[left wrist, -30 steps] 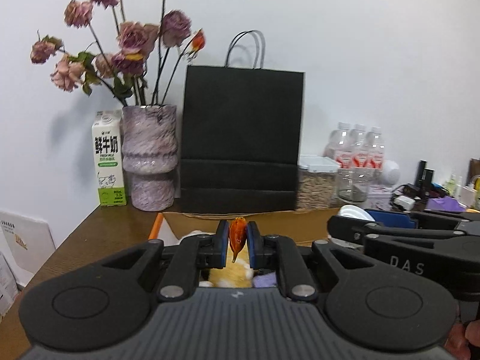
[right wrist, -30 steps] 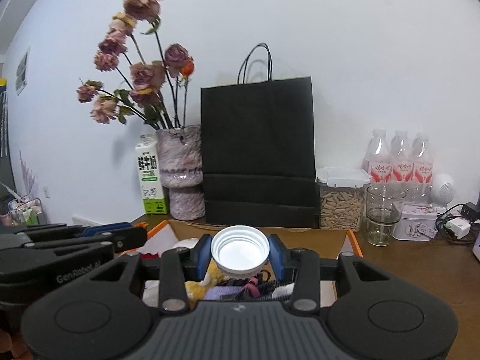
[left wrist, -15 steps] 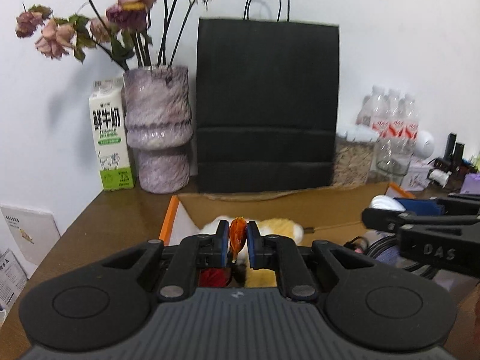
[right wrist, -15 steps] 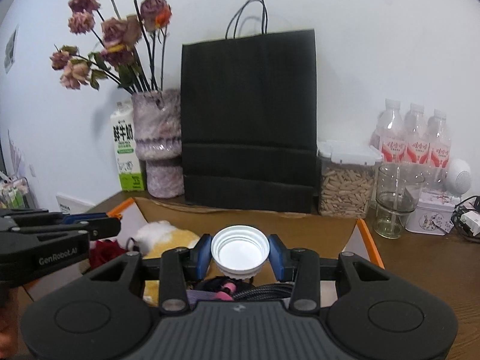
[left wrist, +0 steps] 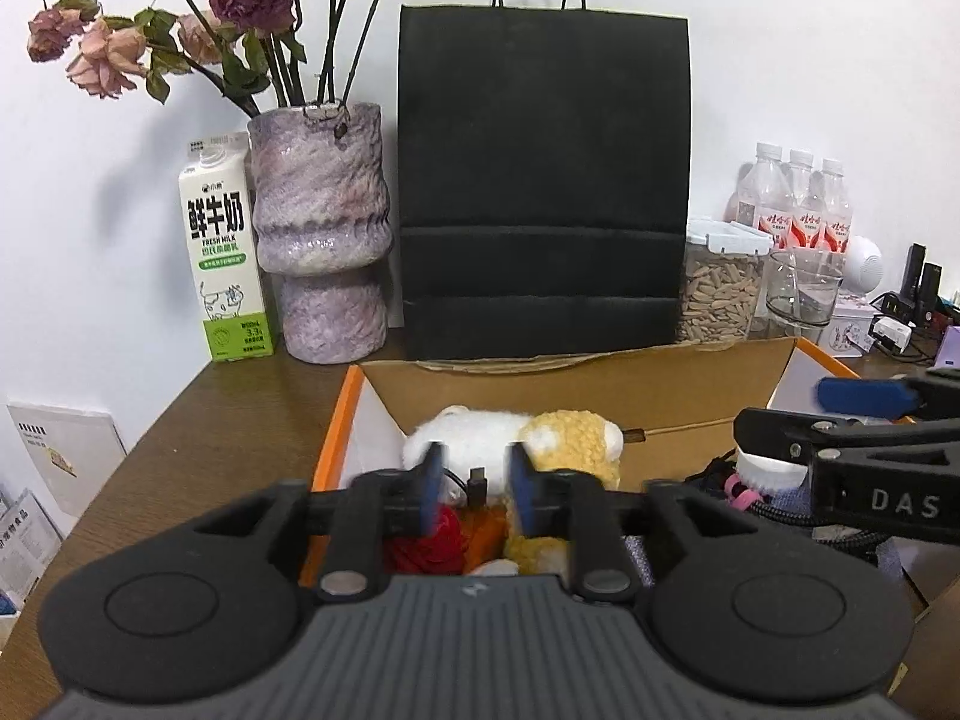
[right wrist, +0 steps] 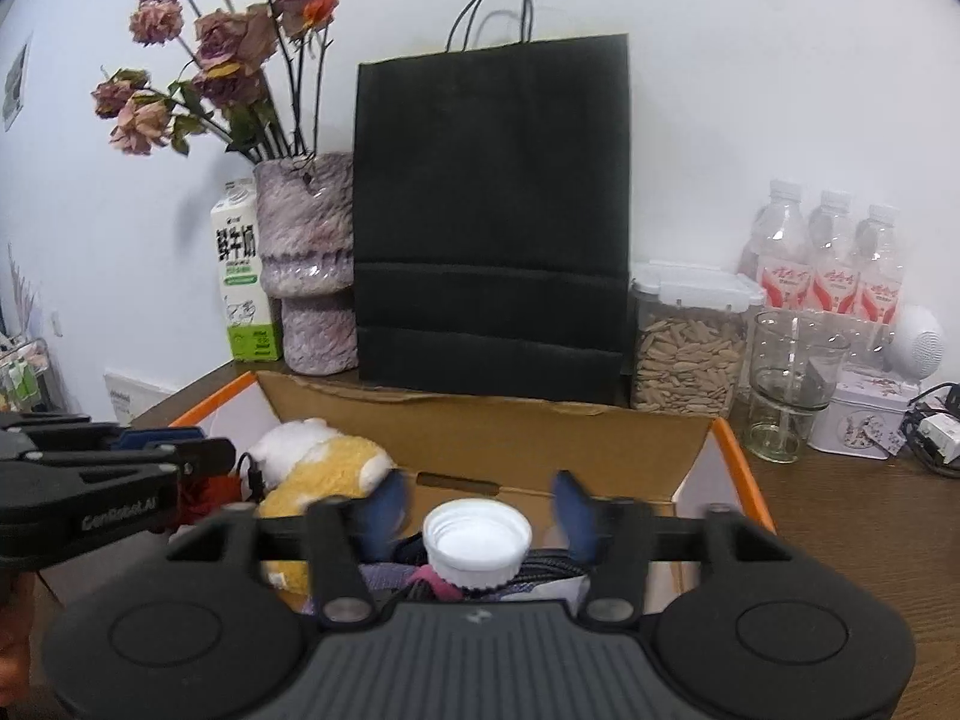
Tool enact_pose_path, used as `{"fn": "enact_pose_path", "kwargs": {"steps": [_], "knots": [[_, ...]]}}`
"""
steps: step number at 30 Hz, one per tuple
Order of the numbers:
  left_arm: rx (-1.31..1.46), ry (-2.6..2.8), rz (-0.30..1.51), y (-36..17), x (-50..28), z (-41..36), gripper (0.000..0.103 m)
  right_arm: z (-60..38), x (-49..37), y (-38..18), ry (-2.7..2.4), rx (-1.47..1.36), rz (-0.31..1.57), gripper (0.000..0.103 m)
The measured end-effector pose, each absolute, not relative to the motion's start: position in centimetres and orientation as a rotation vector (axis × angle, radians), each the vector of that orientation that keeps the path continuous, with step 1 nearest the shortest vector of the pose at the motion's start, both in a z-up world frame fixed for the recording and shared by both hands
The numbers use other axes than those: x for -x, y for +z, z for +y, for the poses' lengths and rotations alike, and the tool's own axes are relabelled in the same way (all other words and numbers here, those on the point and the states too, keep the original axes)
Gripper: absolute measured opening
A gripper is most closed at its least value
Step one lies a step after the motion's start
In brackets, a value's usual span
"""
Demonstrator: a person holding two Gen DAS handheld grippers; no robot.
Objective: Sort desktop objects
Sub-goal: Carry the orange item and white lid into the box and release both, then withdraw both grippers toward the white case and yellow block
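Observation:
An open cardboard box point(left wrist: 600, 396) with an orange rim holds a white and yellow plush toy point(left wrist: 522, 438), a red thing point(left wrist: 429, 543) and cables. My left gripper point(left wrist: 475, 492) hangs over it, its jaws opening with nothing between the pads. A small orange object point(left wrist: 483, 531) lies in the box just below them. My right gripper point(right wrist: 480, 498) is over the same box point(right wrist: 540, 438), jaws also opening. A white bottle cap point(right wrist: 477, 540) sits between the blurred pads without touching either, resting on the cables. The left gripper point(right wrist: 180, 450) shows at the left edge.
Behind the box stand a black paper bag point(left wrist: 543, 180), a purple vase of dried roses point(left wrist: 321, 240) and a milk carton point(left wrist: 225, 252). At the right are a seed jar point(right wrist: 684, 348), a glass point(right wrist: 789, 384), water bottles point(right wrist: 828, 264), a tin point(right wrist: 864, 414) and plugs.
Both grippers moved forward and down over the box. The left jaws opened and the orange object dropped out. The right jaws spread and let go of the white cap.

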State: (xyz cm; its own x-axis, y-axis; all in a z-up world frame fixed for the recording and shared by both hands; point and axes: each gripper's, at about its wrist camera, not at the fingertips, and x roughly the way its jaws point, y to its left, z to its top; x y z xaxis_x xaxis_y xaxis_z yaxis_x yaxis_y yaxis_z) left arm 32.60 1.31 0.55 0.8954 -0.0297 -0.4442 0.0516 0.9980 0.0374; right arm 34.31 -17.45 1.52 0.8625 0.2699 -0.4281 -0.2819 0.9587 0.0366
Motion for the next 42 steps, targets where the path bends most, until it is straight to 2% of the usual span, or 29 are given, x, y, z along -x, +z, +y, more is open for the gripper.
{"fn": "enact_pose_path", "kwargs": {"steps": [1,2,3,5,6,25,42], "knots": [[-0.053,-0.035,0.454,0.7,-32.5,1.2,0.054,-17.5,-34.2,1.6,0.283,0.027,0.437,0.085],[-0.061,-0.023,0.445,0.8,-32.3,1.1,0.072,-17.6,-34.1,1.7,0.276,0.028,0.429,0.092],[-0.066,-0.015,0.432,1.0,-32.2,1.0,0.085,-17.7,-34.1,1.9,0.266,0.030,0.423,0.095],[-0.073,-0.009,0.404,1.3,-31.9,0.9,0.100,-17.8,-34.0,2.0,0.250,0.035,0.416,0.103],[-0.079,0.012,0.390,1.4,-31.8,0.8,0.103,-17.9,-34.0,2.1,0.245,0.031,0.412,0.103],[-0.069,0.037,0.361,2.0,-31.0,0.8,0.103,-18.5,-33.2,3.1,0.241,0.009,0.388,0.103],[-0.081,0.081,0.331,1.3,-25.9,0.6,0.103,-19.7,-27.5,3.4,0.230,0.050,0.374,0.103]]}}
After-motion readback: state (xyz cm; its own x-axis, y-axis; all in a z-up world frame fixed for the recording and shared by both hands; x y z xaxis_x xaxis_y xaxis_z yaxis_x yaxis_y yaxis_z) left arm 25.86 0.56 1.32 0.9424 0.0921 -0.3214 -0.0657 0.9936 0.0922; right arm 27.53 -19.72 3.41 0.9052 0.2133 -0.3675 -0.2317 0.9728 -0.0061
